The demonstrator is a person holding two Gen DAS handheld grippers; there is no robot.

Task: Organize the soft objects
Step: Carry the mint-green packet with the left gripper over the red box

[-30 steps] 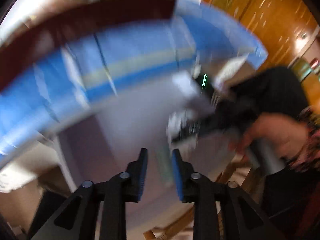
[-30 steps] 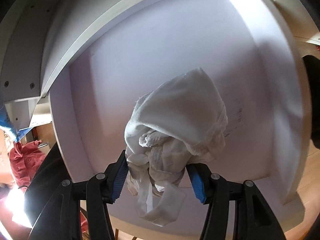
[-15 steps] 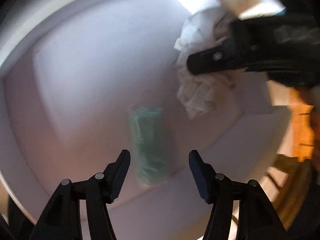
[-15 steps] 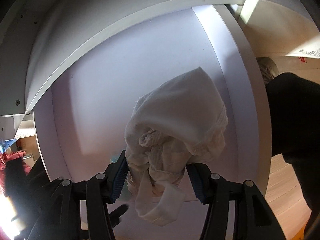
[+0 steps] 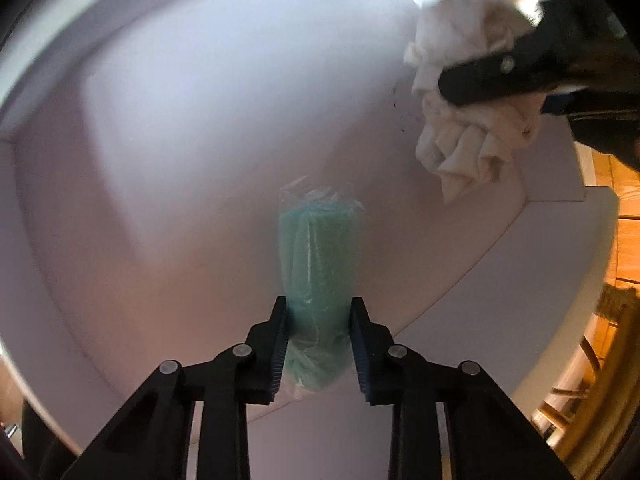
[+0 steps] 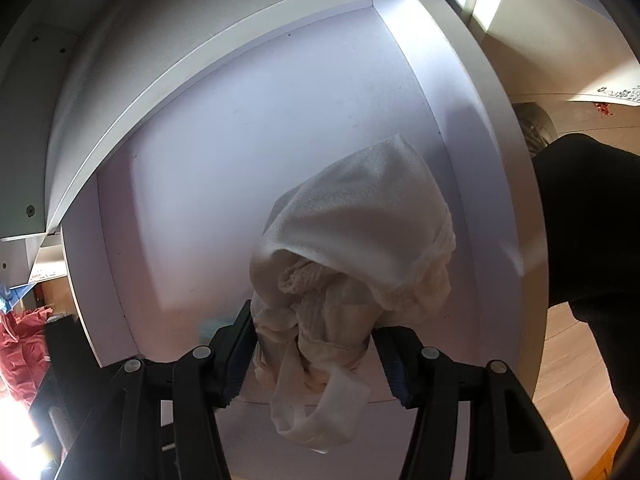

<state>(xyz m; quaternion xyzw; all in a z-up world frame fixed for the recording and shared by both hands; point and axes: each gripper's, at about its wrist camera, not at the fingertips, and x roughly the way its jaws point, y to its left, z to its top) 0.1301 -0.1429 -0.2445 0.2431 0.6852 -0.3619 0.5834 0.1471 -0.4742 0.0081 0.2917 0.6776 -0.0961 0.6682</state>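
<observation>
Inside a white shelf compartment (image 5: 168, 128), the left claw (image 5: 319, 344) grips the near end of a teal rolled cloth in clear plastic wrap (image 5: 318, 256), its blue pads pressed to both sides of the roll, which lies lengthwise on the compartment floor and points toward the back wall. At upper right in the left wrist view, the right claw (image 5: 516, 80) carries a bunched white cloth (image 5: 464, 132) above the shelf floor, near the compartment's right wall. From the right wrist view, the right claw (image 6: 314, 354) is clamped on that white cloth (image 6: 356, 264), a loose band of fabric drooping below the fingers. A red garment (image 6: 18, 344) lies outside the shelf at far left, and wooden flooring (image 6: 576, 368) shows at right.
</observation>
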